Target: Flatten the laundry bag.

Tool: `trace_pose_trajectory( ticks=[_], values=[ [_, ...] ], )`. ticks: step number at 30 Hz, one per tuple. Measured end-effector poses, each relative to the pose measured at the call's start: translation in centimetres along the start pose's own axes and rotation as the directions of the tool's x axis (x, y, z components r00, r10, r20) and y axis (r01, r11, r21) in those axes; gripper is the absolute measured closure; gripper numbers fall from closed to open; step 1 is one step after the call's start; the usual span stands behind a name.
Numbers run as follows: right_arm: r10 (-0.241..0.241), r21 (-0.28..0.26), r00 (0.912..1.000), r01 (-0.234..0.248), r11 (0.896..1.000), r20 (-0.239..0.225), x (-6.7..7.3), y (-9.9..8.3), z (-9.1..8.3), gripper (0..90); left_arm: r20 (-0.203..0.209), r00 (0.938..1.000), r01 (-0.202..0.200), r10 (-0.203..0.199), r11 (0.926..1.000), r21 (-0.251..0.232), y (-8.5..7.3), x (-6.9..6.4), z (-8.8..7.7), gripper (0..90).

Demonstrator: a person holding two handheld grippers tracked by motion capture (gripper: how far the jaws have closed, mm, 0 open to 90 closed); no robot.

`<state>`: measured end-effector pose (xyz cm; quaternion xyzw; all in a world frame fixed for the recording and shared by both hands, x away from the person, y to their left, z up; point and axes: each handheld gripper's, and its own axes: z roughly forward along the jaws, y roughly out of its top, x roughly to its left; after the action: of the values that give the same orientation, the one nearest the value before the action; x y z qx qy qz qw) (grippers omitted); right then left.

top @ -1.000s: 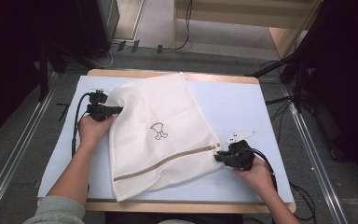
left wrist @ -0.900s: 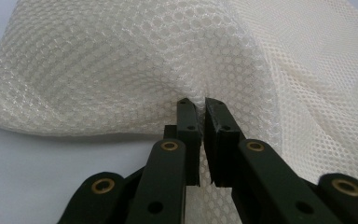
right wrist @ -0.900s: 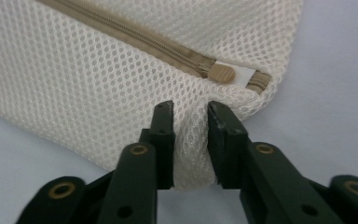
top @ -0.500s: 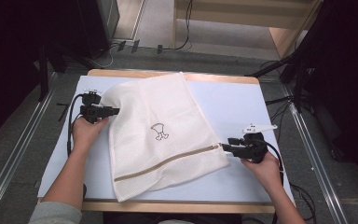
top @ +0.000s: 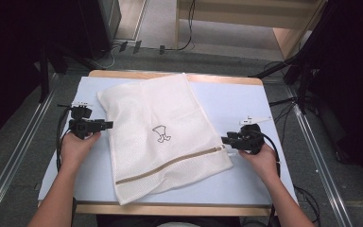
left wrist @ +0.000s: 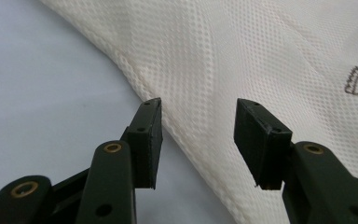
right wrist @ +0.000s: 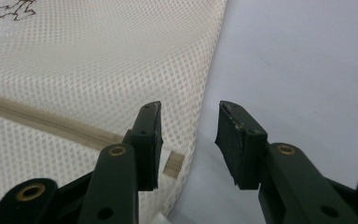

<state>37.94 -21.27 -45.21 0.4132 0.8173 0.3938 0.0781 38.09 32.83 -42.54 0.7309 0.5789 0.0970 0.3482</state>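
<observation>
A white mesh laundry bag [top: 163,135] lies flat on the pale blue table top [top: 264,179], skewed so its long axis runs from the far left corner down toward the near right. Its beige zipper [top: 170,163] crosses the near end at a slant, rising toward the right edge. Bare table shows on both sides and along the near right, while the bag's near left corner reaches almost to the table's front edge. The left gripper [top: 106,125] sits just off the bag's left edge, its jaws having just been opening; they stand wide apart with the seam [left wrist: 186,135] running under the gap, pressing nothing. The right gripper [top: 226,140] is beside the right edge near the zipper's end [right wrist: 173,164]; its jaws have just eased a little closer yet stand apart, holding nothing.
</observation>
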Motion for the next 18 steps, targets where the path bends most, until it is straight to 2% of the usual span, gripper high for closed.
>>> trace_pose_trajectory(
  ticks=[4, 5, 6, 7, 10, 14, 18],
  values=[
    [-0.010, 0.007, 0.9999, 0.010, 1.000, 0.005, -0.2, 0.7, 0.9, 61.7, -0.003, 1.0000, 0.004, -0.004, 1.0000, 0.000, -0.9, -0.3, -0.7, 53.4],
    [-0.007, 0.006, 1.0000, 0.007, 1.000, 0.001, -0.3, 1.0, 1.2, 61.6, 0.002, 0.9996, 0.028, -0.028, 0.9996, -0.002, -1.5, -0.4, -1.0, 53.5],
    [-0.004, 0.006, 1.0000, 0.004, 1.000, 0.000, -0.4, 1.1, 1.3, 61.5, 0.002, 0.9996, 0.028, -0.028, 0.9996, -0.002, -1.5, -0.4, -1.0, 53.6],
    [-0.004, 0.007, 1.0000, 0.004, 1.000, -0.004, -0.5, 1.3, 1.7, 61.5, 0.002, 0.9993, 0.038, -0.038, 0.9993, 0.004, -2.2, -0.6, -1.3, 53.5],
    [-0.006, 0.014, 0.9999, 0.006, 1.000, -0.009, -0.7, 1.7, 2.3, 61.0, -0.003, 0.9994, 0.035, -0.035, 0.9993, 0.013, -3.0, -1.2, -1.6, 53.7],
    [-0.009, 0.028, 0.9999, 0.009, 1.000, -0.009, -0.7, 2.1, 3.2, 60.3, 0.004, 0.9989, 0.046, -0.046, 0.9988, 0.018, -4.1, -1.9, -1.6, 53.6],
    [-0.022, 0.045, 0.9997, 0.022, 0.999, -0.001, -0.4, 2.6, 4.2, 60.2, -0.021, 0.9984, 0.052, -0.051, 0.9975, 0.047, -4.9, -2.6, -1.0, 53.9]
  ],
)
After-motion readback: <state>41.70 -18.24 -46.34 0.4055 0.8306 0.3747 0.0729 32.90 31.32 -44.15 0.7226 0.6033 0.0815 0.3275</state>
